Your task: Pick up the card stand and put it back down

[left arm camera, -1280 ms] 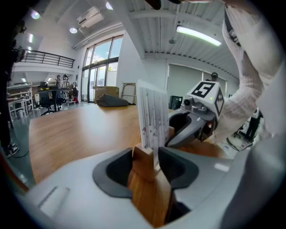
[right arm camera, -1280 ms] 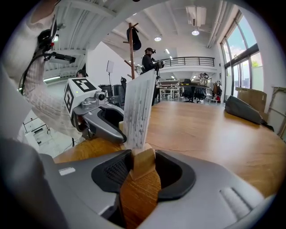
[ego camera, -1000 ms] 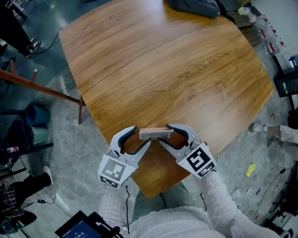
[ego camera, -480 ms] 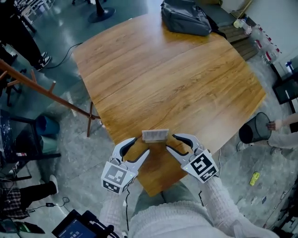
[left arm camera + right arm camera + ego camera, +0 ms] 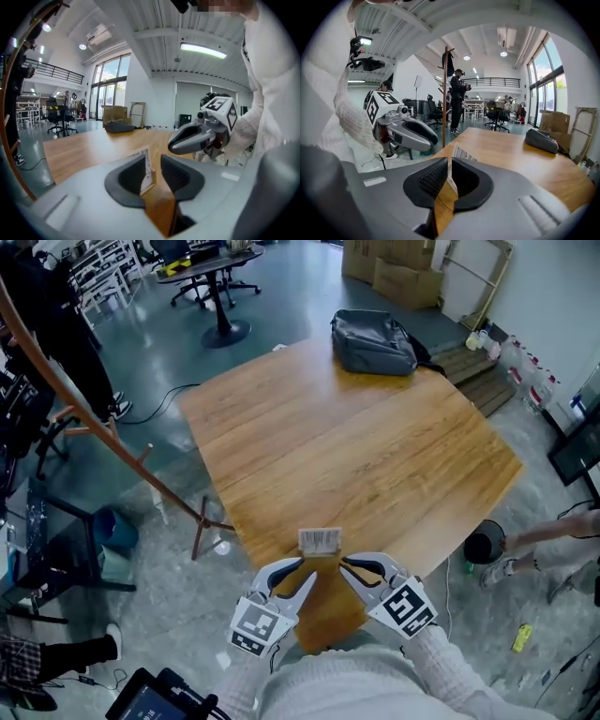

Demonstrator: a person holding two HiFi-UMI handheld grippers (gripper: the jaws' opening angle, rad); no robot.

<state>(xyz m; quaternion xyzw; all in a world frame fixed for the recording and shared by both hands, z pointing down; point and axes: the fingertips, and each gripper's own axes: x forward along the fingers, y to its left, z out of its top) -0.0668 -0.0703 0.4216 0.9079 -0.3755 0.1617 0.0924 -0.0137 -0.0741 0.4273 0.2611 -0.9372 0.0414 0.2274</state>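
Your card stand [image 5: 319,540] is at the near corner of the table [image 5: 375,446], caught between both claws, which reach in over that corner from either side. Your right gripper [image 5: 343,568] has just been closing and now pinches the thin card edge between its ribbed pads. Your left gripper [image 5: 307,568] has also just been closing around the stand. One pad lies against the card's face, and a sliver of gap shows between the pale wooden base and the other pad. I cannot tell whether the stand is clear of the table top. The card carries barcode stripes with lines of small print too fine to read. Each claw's cube shows black-and-white square markers. A grey bag [image 5: 373,341] lies at the table's far edge.
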